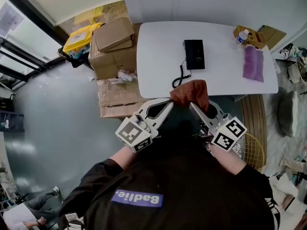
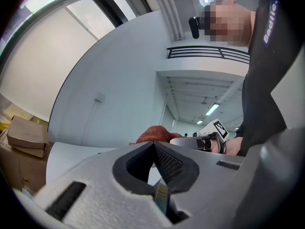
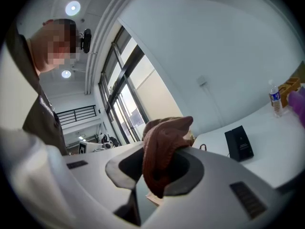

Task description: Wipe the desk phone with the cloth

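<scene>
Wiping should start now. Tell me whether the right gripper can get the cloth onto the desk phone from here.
Probably yes. The right gripper is shut on the cloth by the near edge of the table. Bare top lies between it and the desk phone, with only the coiled cord nearby.

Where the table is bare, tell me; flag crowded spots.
Bare: the table's left part, edge to desk phone and cord; also the strip between phone and purple bag. Crowded: far-right corner with basket and bottle; the cloth hangs at the near edge.
</scene>
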